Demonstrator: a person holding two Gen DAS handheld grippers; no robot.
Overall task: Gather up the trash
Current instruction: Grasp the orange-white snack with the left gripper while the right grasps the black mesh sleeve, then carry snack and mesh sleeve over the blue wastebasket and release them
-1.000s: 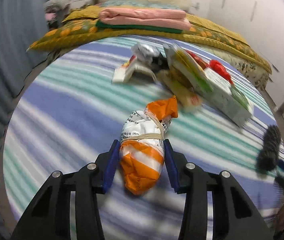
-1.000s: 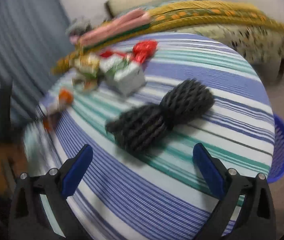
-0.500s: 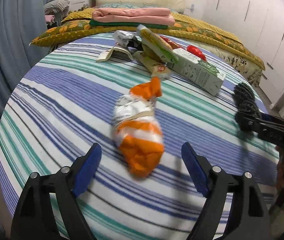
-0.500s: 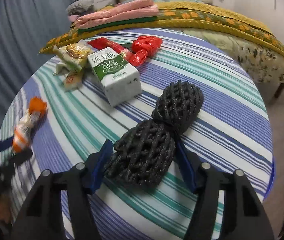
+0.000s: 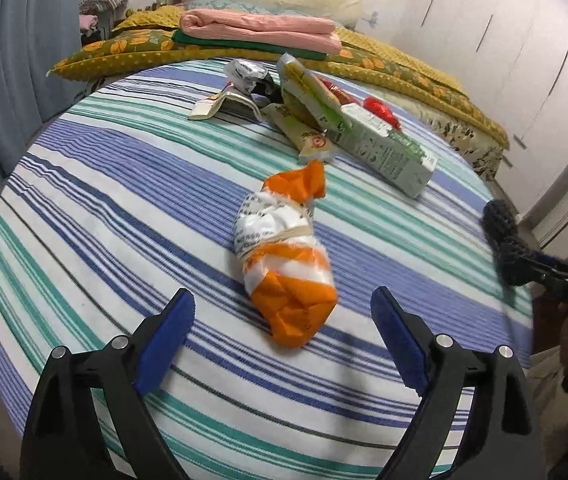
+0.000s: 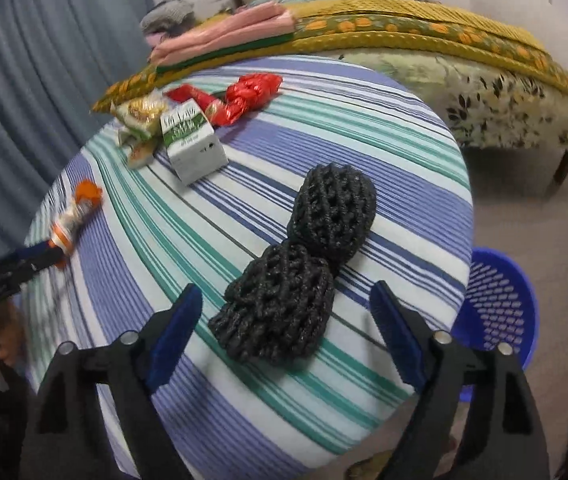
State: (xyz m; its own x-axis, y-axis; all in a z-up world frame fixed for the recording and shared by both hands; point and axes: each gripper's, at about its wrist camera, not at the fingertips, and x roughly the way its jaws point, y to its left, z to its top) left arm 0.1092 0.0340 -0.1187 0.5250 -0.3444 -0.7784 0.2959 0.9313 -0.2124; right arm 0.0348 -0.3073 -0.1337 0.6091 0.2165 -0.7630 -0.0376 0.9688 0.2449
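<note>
On the round striped tablecloth (image 5: 124,208), the orange-and-white crumpled plastic wrapper (image 5: 284,256) lies just ahead of the left gripper (image 5: 282,330), its long axis running away between the 2 spread fingers. The right gripper (image 6: 286,330), also spread wide, faces the black foam mesh sleeve (image 6: 296,276), lying likewise; the blue perforated plastic basket (image 6: 500,304) stands beside the table.
</note>
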